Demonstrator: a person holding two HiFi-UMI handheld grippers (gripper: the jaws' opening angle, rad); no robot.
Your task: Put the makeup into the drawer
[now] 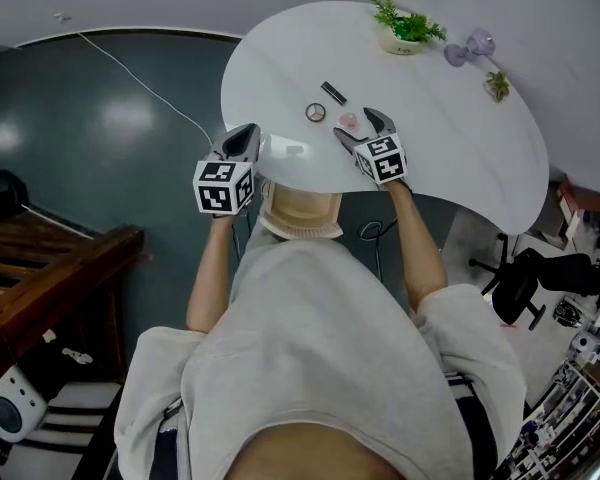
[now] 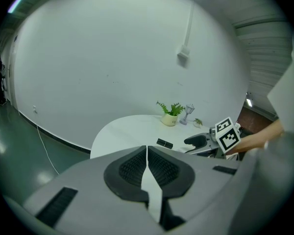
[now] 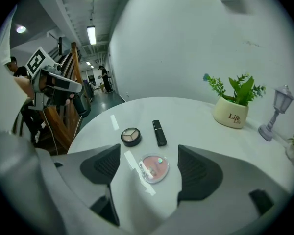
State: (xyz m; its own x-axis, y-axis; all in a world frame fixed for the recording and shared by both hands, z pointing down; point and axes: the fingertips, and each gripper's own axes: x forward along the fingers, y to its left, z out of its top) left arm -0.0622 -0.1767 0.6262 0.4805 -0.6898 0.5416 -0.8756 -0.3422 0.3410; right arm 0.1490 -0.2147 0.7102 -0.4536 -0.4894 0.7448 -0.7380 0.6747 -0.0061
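Three makeup pieces lie on the white round table: a pink round compact, a dark round eyeshadow palette, and a black lipstick tube. My right gripper is open, with the pink compact lying on the table between its jaws, untouched. My left gripper is shut with nothing in it, held at the table's near-left edge. No drawer is in view.
A potted green plant stands at the table's far side, with a small lamp-shaped ornament and a tiny plant beside it. A wooden stair rail is to the left, a black office chair to the right.
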